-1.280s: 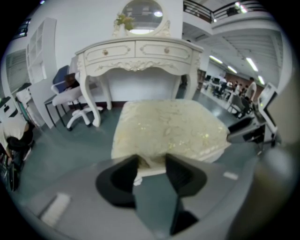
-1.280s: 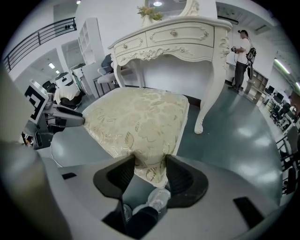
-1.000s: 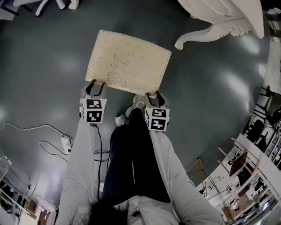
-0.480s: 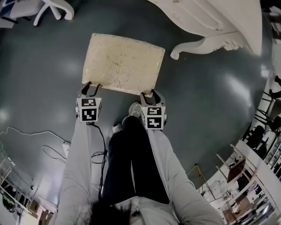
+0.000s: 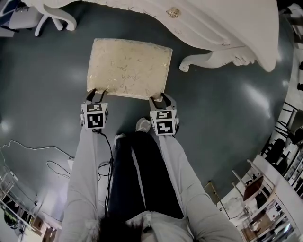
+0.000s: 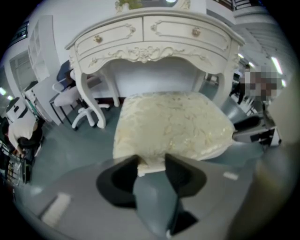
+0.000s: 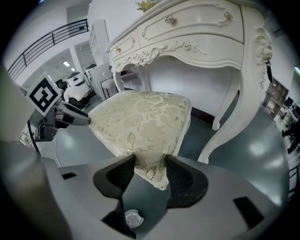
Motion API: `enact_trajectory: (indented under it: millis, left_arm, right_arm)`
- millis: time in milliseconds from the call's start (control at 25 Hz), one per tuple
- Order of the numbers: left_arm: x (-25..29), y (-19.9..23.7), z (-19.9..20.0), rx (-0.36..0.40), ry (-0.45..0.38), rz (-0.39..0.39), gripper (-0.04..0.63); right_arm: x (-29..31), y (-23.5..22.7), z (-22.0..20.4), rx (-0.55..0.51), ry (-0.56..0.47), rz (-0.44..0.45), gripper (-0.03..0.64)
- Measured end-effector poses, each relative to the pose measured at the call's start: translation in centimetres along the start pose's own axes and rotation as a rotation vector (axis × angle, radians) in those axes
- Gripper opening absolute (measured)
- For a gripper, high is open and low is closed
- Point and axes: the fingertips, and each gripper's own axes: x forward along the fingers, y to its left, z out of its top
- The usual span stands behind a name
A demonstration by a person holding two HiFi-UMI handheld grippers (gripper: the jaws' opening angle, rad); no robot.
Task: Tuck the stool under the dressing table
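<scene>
The left tool (image 6: 151, 161) is clamped on the near left corner of a cream, gold-patterned stool (image 5: 129, 67), its dark jaws pinching the edge of the cushioned seat. The right tool (image 7: 150, 164) grips the near right corner the same way, with brocade fabric filling the gap between its jaws. A marker cube (image 5: 164, 122) rides on each tool, and both are held by a person in pale sleeves (image 5: 85, 170) and dark trousers (image 5: 137, 175).

The stool sits just in front of the white dressing table (image 5: 222, 23), facing the open knee space. Its far edge lies close to the table's carved front, and most of the seat is outside it. One curved table leg (image 5: 203, 61) stands just beside the seat's far right corner. Whether the stool's feet touch the dark grey floor (image 5: 227, 108) cannot be told. A white chair base (image 5: 53, 10) stands near the table's left end.
</scene>
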Motion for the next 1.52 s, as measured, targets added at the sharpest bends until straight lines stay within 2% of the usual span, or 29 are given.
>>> enact_trajectory:
  millis: [200, 440, 800, 1240, 1520]
  left_arm:
    - [0.8, -0.5, 1.2, -0.013, 0.006, -0.022, 0.189]
    - [1.8, -0.2, 2.5, 0.012, 0.025, -0.044, 0.19]
    - [4.3, 2.0, 8.0, 0.049, -0.038, -0.082, 0.189]
    - [6.5, 3.8, 12.4, 0.12, -0.048, -0.136, 0.189]
    - [8.9, 5.1, 16.9, 0.162, -0.074, -0.167, 0.189]
  right_arm:
    - [0.6, -1.7, 1.4, -0.009, -0.002, -0.014, 0.213]
    - [1.3, -2.5, 2.5, 0.014, 0.007, -0.025, 0.215]
    - [3.4, -4.1, 6.9, 0.067, -0.014, -0.078, 0.213]
    - [5.0, -4.5, 9.6, 0.143, -0.006, -0.127, 0.213]
    - [6.7, -6.2, 13.1, 0.204, -0.021, -0.169, 0.213]
